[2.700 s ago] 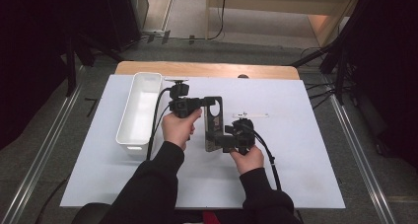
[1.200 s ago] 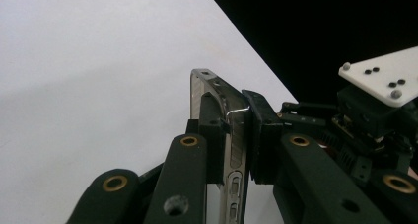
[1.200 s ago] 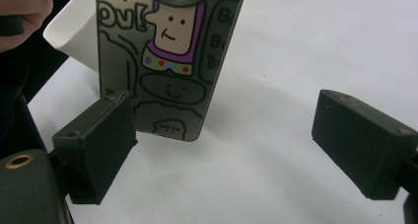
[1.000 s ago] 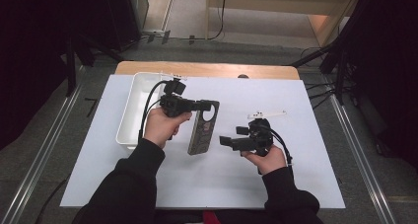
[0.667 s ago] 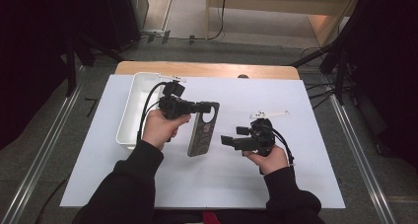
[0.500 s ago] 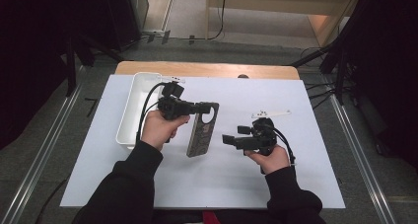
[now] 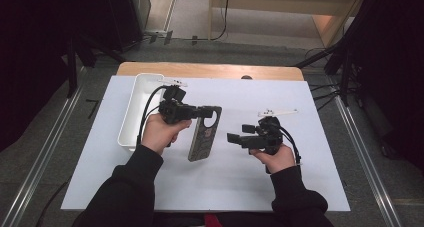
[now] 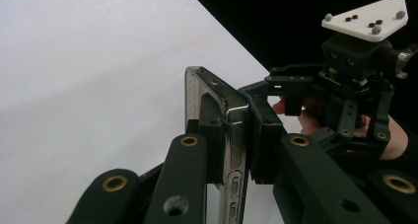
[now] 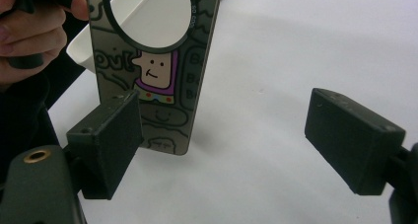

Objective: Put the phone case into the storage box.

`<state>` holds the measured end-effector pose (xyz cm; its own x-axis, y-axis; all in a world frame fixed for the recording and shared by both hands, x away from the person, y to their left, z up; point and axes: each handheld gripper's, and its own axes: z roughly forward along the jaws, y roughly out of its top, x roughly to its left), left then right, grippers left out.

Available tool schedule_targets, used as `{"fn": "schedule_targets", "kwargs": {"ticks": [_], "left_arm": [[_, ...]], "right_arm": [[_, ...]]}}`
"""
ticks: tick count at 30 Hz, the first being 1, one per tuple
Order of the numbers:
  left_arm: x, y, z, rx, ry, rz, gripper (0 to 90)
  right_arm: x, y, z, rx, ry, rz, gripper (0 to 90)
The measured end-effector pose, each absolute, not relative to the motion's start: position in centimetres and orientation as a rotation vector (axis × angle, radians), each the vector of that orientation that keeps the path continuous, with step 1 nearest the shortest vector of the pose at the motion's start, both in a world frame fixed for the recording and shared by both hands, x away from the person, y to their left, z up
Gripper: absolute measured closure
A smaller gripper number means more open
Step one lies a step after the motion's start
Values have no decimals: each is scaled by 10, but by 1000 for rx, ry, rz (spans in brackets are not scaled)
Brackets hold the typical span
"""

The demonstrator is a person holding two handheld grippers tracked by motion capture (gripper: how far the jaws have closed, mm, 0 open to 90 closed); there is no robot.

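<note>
Holding the phone case point(image 7: 202, 139) in the left gripper point(image 7: 212, 112), jaws pinched narrow across the case's thin edge near the end with the round cut-out. Hanging the rest of the case down from those jaws, its lower end close above the white table point(image 7: 300, 177), or perhaps touching it; cannot tell which.

Keeping the right gripper point(image 7: 232, 137) apart from the case, pointing towards it. Having just been closing its jaws a little, yet showing them wide, with nothing between them. In the right gripper view, the case's printed back is lying ahead of the left jaw and partly behind it, outside the gap.

Judging the step: probably carrying the case over to the white tray point(image 7: 131, 107), lying behind the left gripper's jaws on the far side from the right gripper, or else lining the right gripper up for a second grip.

Doing it well, as a judgement:
- Keeping the left jaws pressing squarely on the case's two flat faces, not on the glossy rim, since the rim looks slippery.
- Avoiding swinging the case, as the hold is at one end.
- If re-gripping, shifting the right gripper sideways until the case's lower end is sitting midway between its jaws before closing.
- If heading for the tray, lifting the lower end clear of the tray's wall before lowering and opening.
</note>
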<state>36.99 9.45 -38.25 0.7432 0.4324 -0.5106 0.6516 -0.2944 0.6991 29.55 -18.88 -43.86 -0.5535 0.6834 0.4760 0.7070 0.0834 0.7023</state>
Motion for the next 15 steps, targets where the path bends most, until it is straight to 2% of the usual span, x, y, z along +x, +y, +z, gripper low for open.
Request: {"fn": "schedule_targets", "kwargs": {"ticks": [15], "left_arm": [[362,92,-383,1949,785,-288,795]], "right_arm": [[302,-186,-438,-1450,-2286,-1539,142]]}}
